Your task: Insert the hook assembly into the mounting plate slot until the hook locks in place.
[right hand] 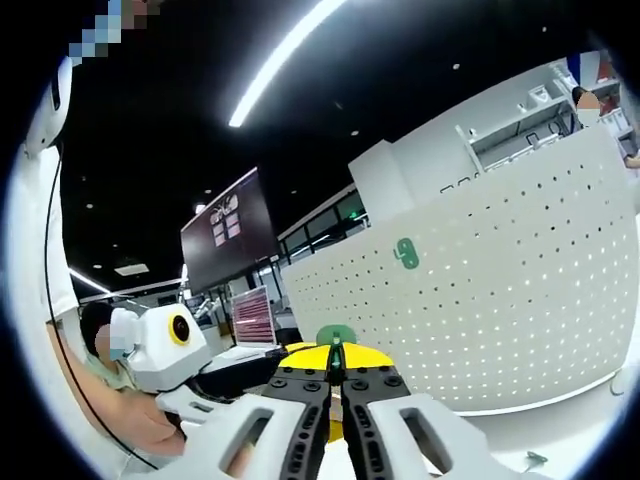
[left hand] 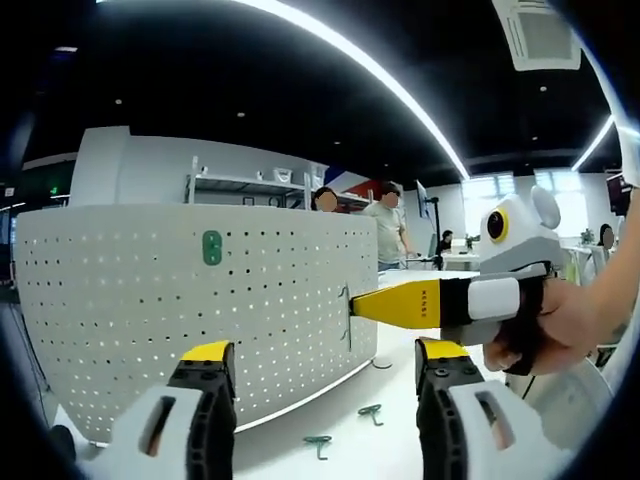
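Hook assembly [right hand: 336,336], small, light, rigid green plastic, pinched by right gripper [right hand: 336,385] fingers at the pegboard mounting plate [left hand: 150,300]; left gripper [left hand: 325,365] fingers wide, empty.

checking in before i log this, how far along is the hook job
Done: one green hook already sits on the pegboard. In hand: the right gripper is shut on a green hook and has it at the board's right edge; whether it has locked can't be told. The left gripper is open, holding nothing. Left: two more green hooks lie on the table.
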{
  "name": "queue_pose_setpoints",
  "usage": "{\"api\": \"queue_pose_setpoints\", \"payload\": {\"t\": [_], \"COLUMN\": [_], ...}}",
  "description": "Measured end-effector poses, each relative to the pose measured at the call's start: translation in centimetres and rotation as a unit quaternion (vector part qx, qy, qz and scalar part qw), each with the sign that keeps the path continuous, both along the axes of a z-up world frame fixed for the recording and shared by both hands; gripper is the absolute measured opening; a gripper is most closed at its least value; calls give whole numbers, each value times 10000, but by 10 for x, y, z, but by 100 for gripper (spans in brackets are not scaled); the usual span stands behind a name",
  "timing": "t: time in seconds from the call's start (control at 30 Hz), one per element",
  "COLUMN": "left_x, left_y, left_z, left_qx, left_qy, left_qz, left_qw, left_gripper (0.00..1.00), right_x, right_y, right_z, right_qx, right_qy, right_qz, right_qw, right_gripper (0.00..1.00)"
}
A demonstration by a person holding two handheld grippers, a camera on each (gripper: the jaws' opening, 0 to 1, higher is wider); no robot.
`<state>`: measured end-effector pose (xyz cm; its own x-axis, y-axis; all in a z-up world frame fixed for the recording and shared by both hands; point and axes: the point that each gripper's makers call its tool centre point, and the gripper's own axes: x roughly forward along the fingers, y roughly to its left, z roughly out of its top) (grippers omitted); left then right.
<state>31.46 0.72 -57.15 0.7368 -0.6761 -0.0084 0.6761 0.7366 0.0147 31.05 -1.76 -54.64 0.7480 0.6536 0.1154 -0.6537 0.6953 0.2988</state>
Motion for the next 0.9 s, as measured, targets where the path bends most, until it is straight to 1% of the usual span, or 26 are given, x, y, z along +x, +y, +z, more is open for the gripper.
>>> {"api": "queue_pose_setpoints", "payload": {"t": [0.03, 0.07, 0.1, 0.13, 0.17, 0.2, 0.23, 0.27, 0.33, 0.53, 0.63, 0.9], "left_x": [0, 0, 0, 0, 0, 1, 1, 1, 1, 2, 2, 2], "left_y": [0, 1, 1, 1, 1, 1, 1, 1, 0, 2, 4, 14], "left_z": [-1, -1, -1, -1, -2, -3, -3, -3, -5, -4, -5, -4], "left_qx": [14, 20, 20, 16, 21, 30, 34, 18, 40, 23, 37, 28], "left_qy": [1, -1, 3, 2, 34, 44, 41, 55, 65, 64, 77, 67], "left_qz": [9, 10, 13, 19, 21, 33, 46, 37, 36, 48, 88, 185], "left_qw": [10000, 10000, 10000, 10000, 10000, 10000, 10000, 10000, 10000, 10000, 9999, 9998], "left_gripper": [75, 75, 75, 75, 75, 75, 75, 75, 75, 74, 75, 75], "right_x": [3, 3, 5, 8, 10, 12, 13, 13, 15, 16, 17, 31], "right_y": [-4, -4, -7, -14, -18, -23, -25, -24, -27, -24, -24, -28], "right_z": [-2, -2, -2, -3, -3, -4, -8, -6, -7, -8, -7, -1], "right_qx": [-198, -310, -307, -419, -463, -653, -797, -785, -893, -869, -864, -931], "right_qy": [-60, -72, -62, -65, -64, -111, -30, -73, -51, -16, -27, -69], "right_qz": [-142, -190, -294, -534, -632, -791, -883, -875, -974, -926, -925, -1025], "right_qw": [9997, 9993, 9991, 9977, 9969, 9947, 9929, 9930, 9912, 9919, 9920, 9903], "right_gripper": [0, 0, 0, 0, 0, 0, 0, 0, 0, 0, 0, 0]}}
